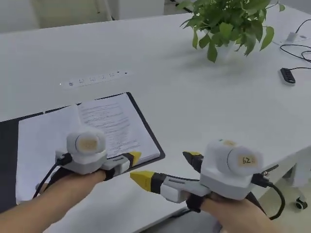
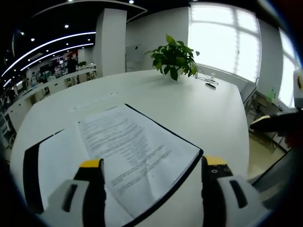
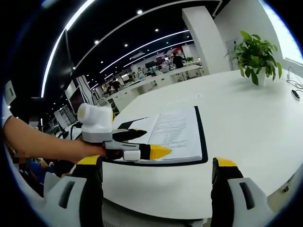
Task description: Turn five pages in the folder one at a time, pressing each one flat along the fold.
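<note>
In open-plan office (image 3: 156, 61), white table (image 1: 204, 111): folder (image 1: 8, 160), potted plant (image 1: 228, 22).

The scene is brightly lit by blown-out windows (image 2: 227, 42) and ceiling strips (image 3: 137, 47); straight lines are bent near the fisheye edges.

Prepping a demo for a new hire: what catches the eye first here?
The open folder with printed pages, lying at the near left of the white table. Both grippers are open: the left gripper is over the folder's near right corner, the right gripper beside it, aimed at the folder. A leafy potted plant stands at the table's far side.
</note>
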Tool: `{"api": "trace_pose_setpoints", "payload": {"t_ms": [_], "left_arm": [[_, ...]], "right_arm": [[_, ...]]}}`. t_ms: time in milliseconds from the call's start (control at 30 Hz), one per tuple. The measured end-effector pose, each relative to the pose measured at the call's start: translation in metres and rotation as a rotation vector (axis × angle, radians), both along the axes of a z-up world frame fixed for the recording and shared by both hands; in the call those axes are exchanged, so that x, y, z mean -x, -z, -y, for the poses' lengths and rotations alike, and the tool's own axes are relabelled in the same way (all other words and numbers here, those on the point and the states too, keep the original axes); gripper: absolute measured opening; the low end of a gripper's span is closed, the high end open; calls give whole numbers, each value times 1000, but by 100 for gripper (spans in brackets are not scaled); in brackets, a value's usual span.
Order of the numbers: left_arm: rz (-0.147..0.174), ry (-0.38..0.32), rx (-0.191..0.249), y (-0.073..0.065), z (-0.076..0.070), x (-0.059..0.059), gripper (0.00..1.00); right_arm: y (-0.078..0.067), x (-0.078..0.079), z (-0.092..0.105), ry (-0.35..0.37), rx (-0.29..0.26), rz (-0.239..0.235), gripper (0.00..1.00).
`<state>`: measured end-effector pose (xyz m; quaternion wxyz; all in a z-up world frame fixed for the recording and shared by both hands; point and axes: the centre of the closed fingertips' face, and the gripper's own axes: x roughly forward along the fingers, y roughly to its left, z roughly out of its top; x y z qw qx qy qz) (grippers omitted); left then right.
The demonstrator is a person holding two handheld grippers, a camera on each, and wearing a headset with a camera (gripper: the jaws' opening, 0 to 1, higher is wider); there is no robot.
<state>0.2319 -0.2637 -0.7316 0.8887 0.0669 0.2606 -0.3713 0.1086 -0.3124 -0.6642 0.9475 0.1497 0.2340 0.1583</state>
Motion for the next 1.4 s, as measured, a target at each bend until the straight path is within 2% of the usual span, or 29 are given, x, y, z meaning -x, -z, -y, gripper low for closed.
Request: {"api": "trace_pose_setpoints", "payload": {"t_ms": [133, 200, 300, 433, 567, 700, 733, 833, 900, 967, 1033, 1233, 1400], "left_arm": [[-5, -14, -6, 10, 5, -9, 83], [2, -18, -9, 14, 8, -14, 82], [3, -34, -8, 17, 11, -17, 82], [7, -55, -19, 28, 17, -23, 80], [11, -82, -29, 36, 20, -26, 78], [-7, -104, -38, 47, 22, -24, 75], [19, -109, -59, 49, 20, -25, 74], [38, -121, -57, 50, 20, -24, 72], [68, -121, -40, 51, 19, -24, 72], [98, -124, -6, 51, 18, -25, 72], [114, -122, 9, 51, 17, -24, 72], [133, -123, 33, 49, 16, -25, 70], [143, -134, 49, 49, 13, -27, 64]], "right_arm": [[1, -1, 1, 7, -1, -6, 95], [2, -1, 1, 9, 1, -6, 95], [4, -1, 2, 12, 1, -11, 95], [6, -2, 1, 15, 0, -16, 95], [8, -2, 1, 14, 3, -22, 94], [9, -2, 1, 19, 2, -27, 94], [10, -2, 2, 20, 3, -28, 94], [12, -2, 2, 23, 2, -36, 93], [14, -2, 2, 25, -3, -39, 93], [16, -2, 1, 24, -4, -45, 93], [18, -2, 0, 21, -5, -49, 93], [20, -2, 1, 20, 0, -58, 92], [22, -2, 3, 24, -1, -64, 91]]}}
